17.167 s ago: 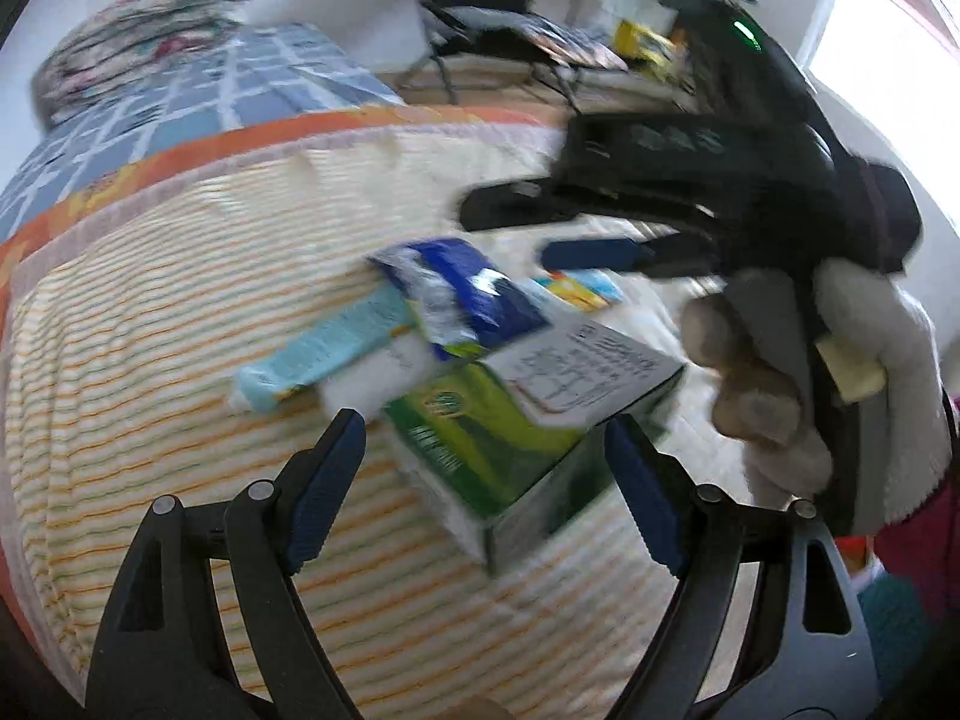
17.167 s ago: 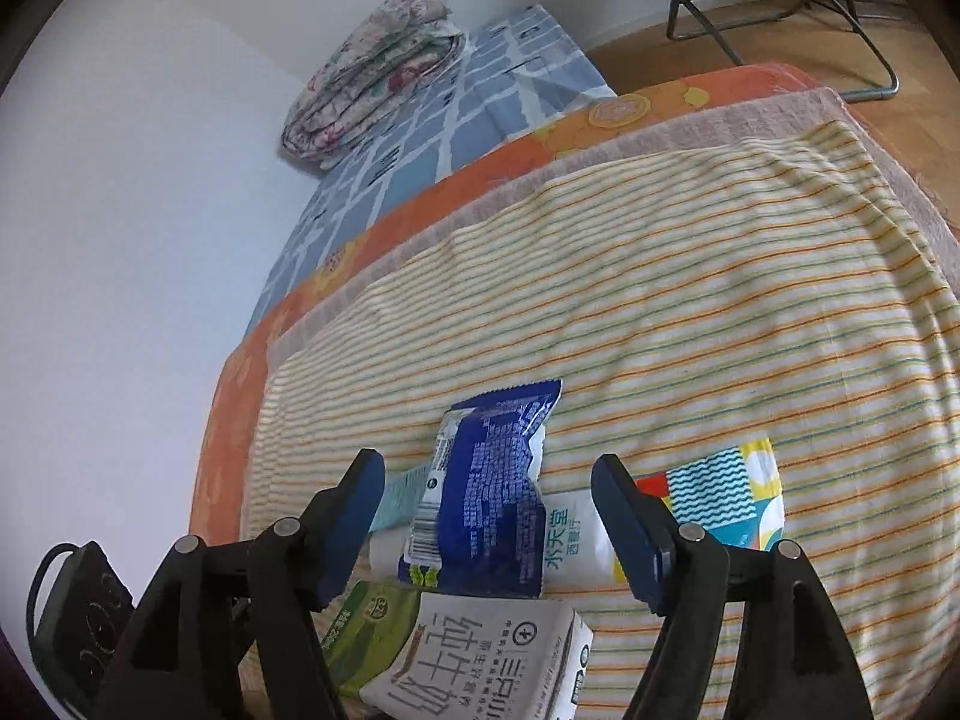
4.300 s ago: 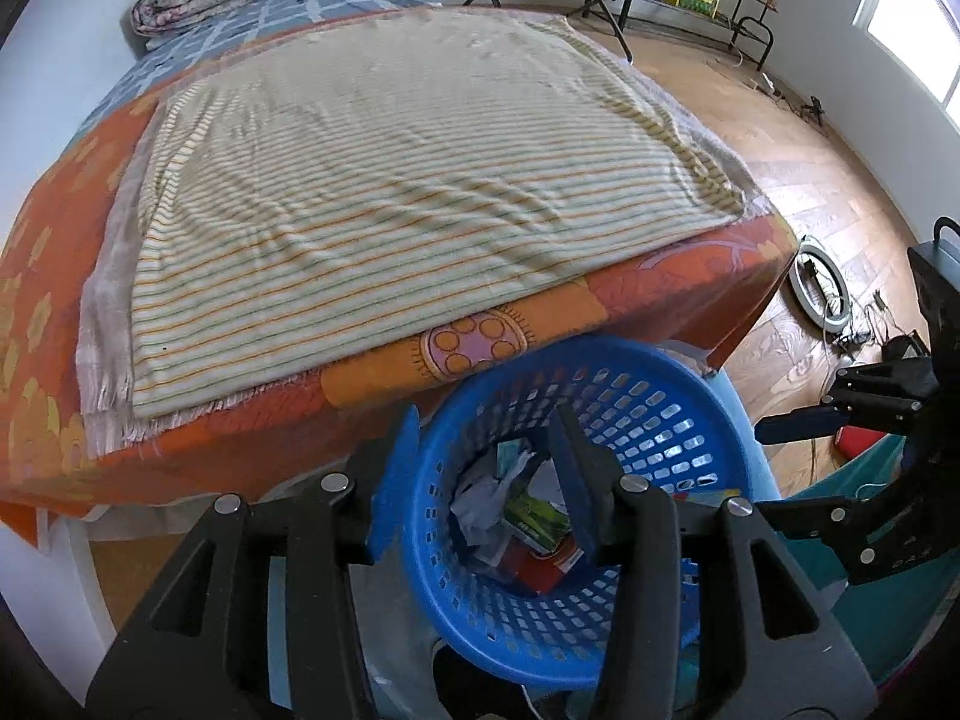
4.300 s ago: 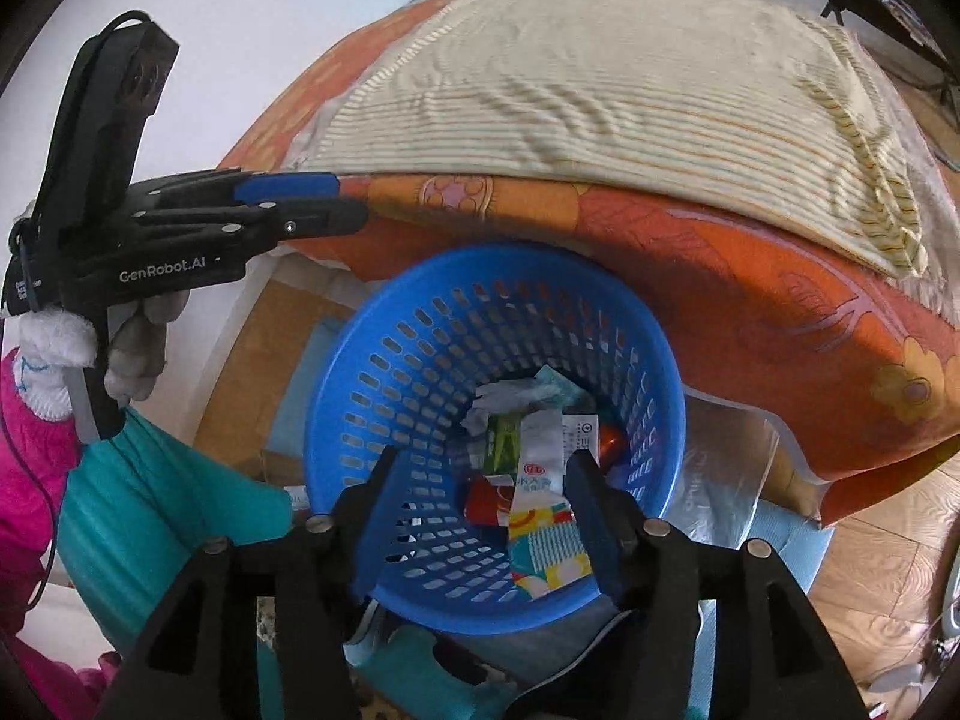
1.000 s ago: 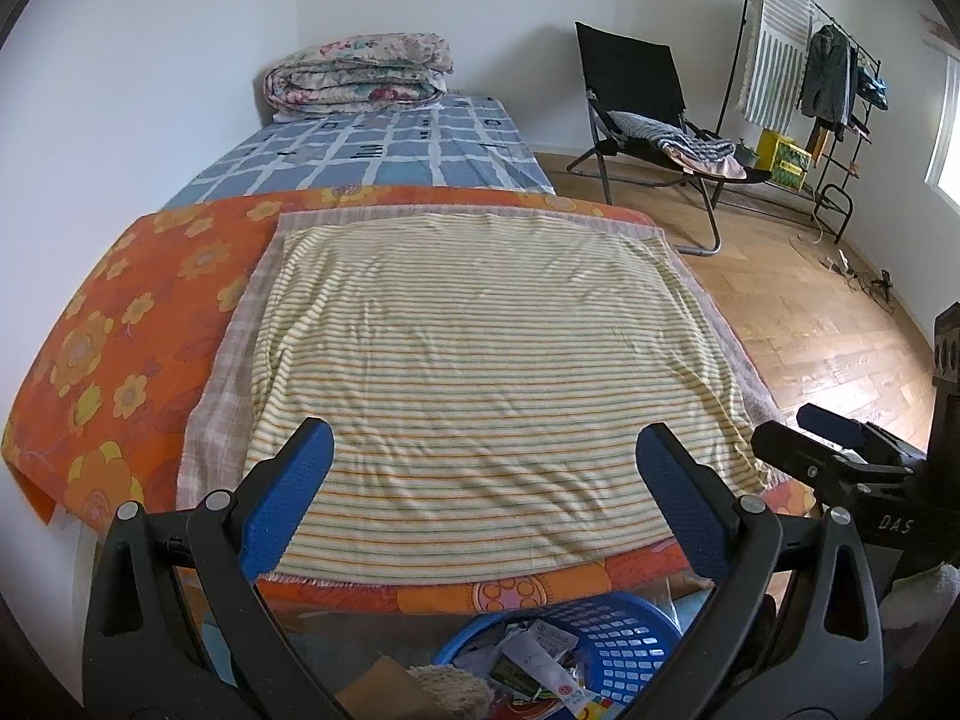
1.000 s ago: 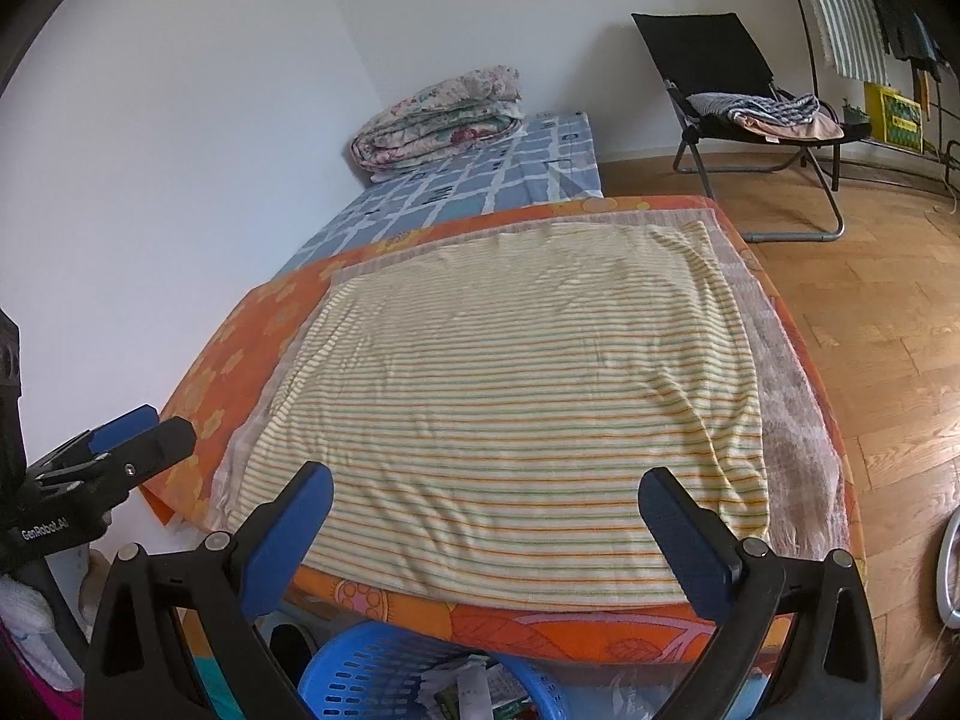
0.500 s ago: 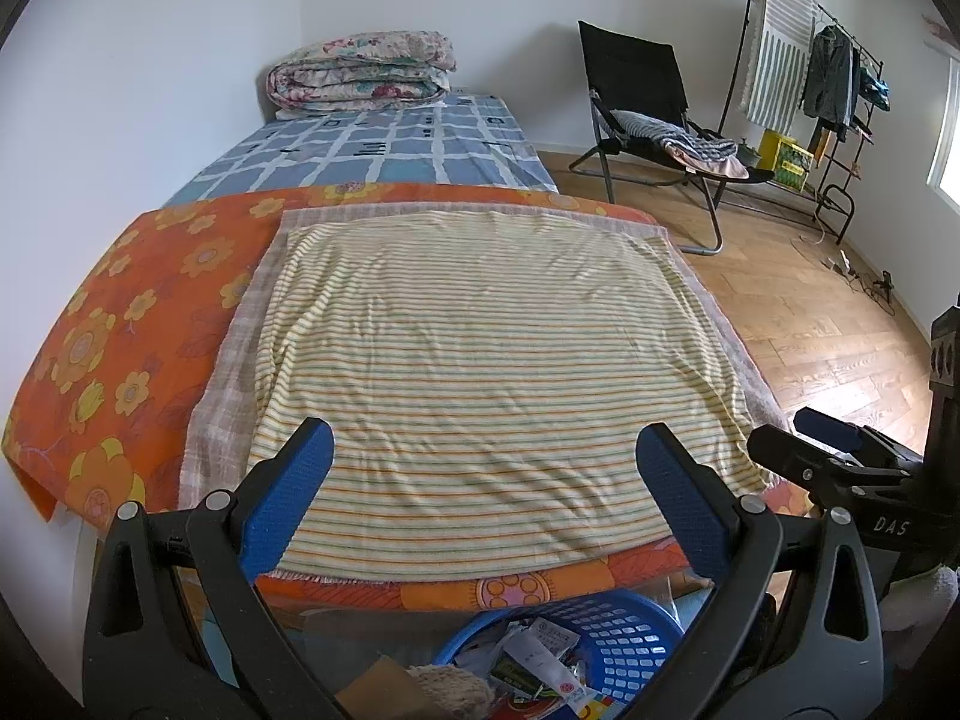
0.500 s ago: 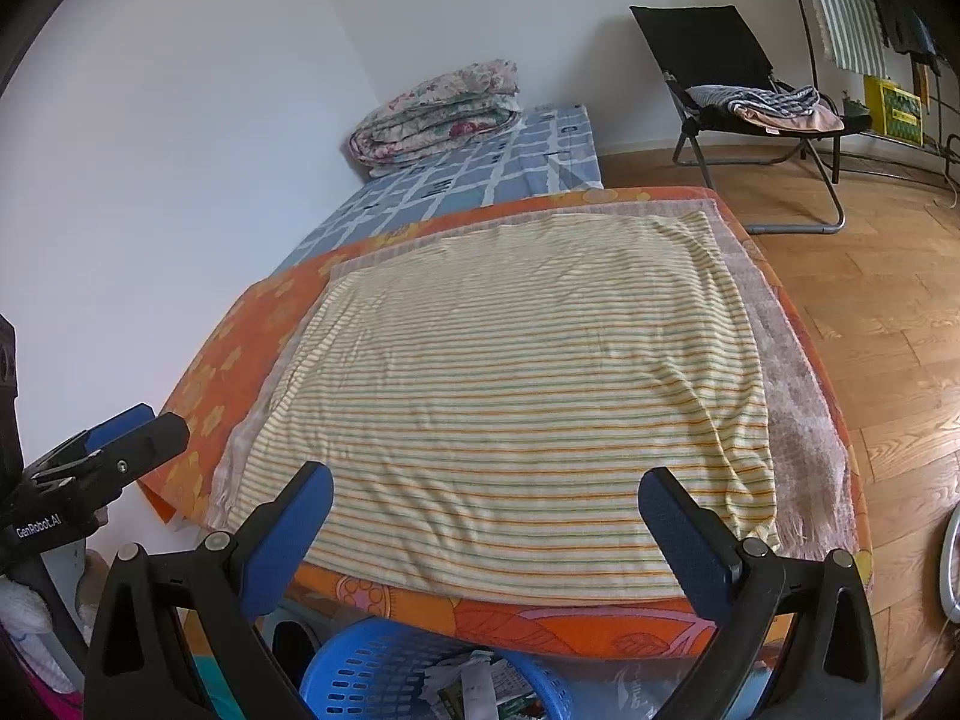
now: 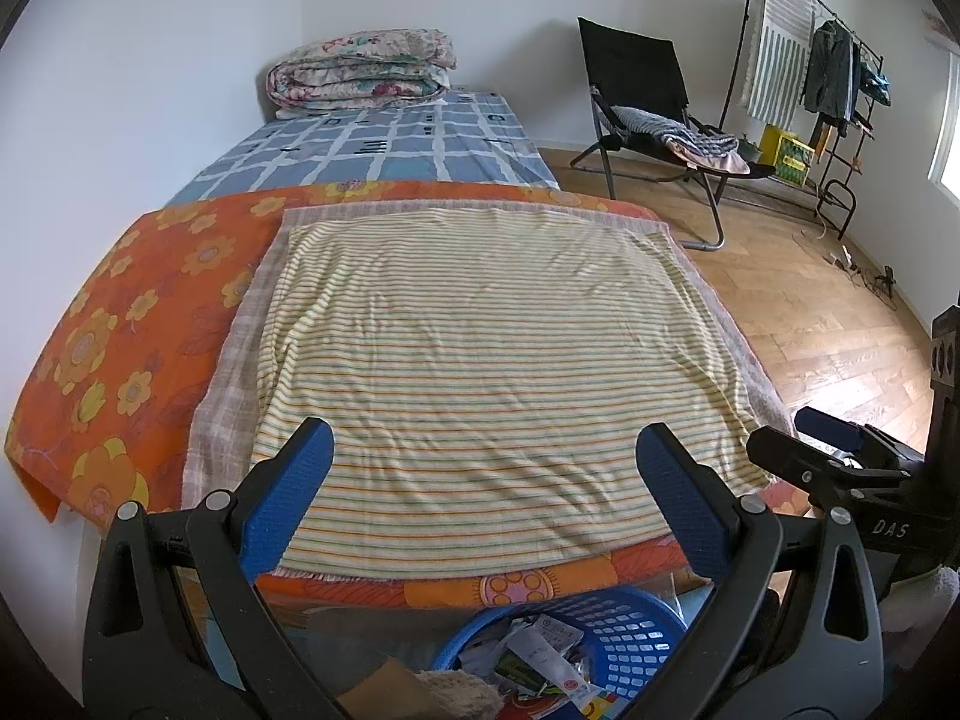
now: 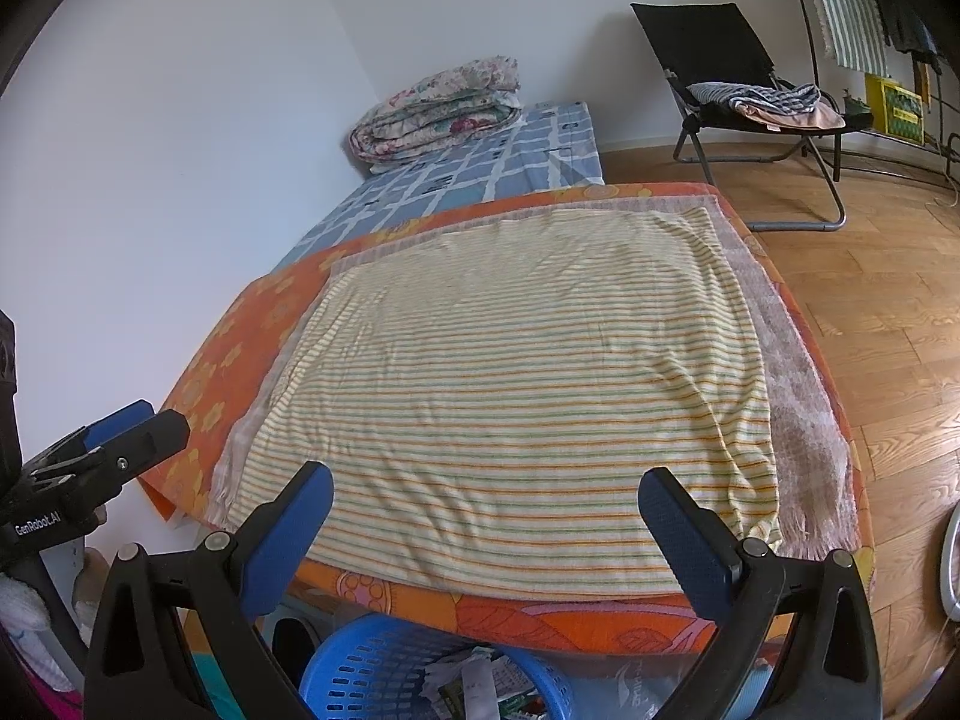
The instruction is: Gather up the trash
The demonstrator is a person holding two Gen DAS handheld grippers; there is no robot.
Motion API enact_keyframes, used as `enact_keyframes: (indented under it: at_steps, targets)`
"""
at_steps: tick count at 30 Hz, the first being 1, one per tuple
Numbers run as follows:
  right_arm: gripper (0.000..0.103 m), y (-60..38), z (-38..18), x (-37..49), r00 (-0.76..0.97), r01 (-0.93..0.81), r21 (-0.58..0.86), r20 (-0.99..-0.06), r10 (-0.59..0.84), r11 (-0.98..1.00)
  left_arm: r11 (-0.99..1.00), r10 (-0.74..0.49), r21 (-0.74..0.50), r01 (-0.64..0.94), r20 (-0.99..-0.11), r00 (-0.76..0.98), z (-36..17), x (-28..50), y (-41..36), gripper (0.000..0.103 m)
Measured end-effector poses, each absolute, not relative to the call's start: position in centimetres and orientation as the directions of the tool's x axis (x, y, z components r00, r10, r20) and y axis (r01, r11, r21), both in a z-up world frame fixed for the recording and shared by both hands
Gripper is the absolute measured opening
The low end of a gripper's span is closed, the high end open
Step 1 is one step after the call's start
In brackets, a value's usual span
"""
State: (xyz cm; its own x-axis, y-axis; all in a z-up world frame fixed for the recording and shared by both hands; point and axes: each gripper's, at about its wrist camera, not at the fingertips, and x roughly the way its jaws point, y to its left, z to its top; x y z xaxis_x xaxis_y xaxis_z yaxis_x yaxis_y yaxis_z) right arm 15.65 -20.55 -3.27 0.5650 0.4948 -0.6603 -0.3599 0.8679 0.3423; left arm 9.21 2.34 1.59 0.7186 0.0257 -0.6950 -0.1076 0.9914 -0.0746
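Both the left tongs (image 9: pixel 480 468) and right tongs (image 10: pixel 483 507) are held wide, gripping nothing; wrappers (image 9: pixel 543 651) are seen in the blue basket (image 9: pixel 630 630) below the bed (image 9: pixel 480 360).

The right gripper (image 10: pixel 483 516) hangs with jaws spread wide over the bed's near edge. A blue basket (image 10: pixel 360 669) of trash (image 10: pixel 474 684) sits below that edge, left gripper (image 10: pixel 129 429) alongside.
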Motion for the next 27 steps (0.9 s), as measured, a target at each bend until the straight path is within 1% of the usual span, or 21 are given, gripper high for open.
enact_keyframes:
  at_steps: [27]
  targets:
    - [0.103, -20.23, -3.79, 15.50, 0.550, -0.356, 0.347, -0.673, 0.495, 0.868, 0.992, 0.040, -0.057, -0.109, -0.690, 0.722, 1.24, 8.35, 3.27, 0.103]
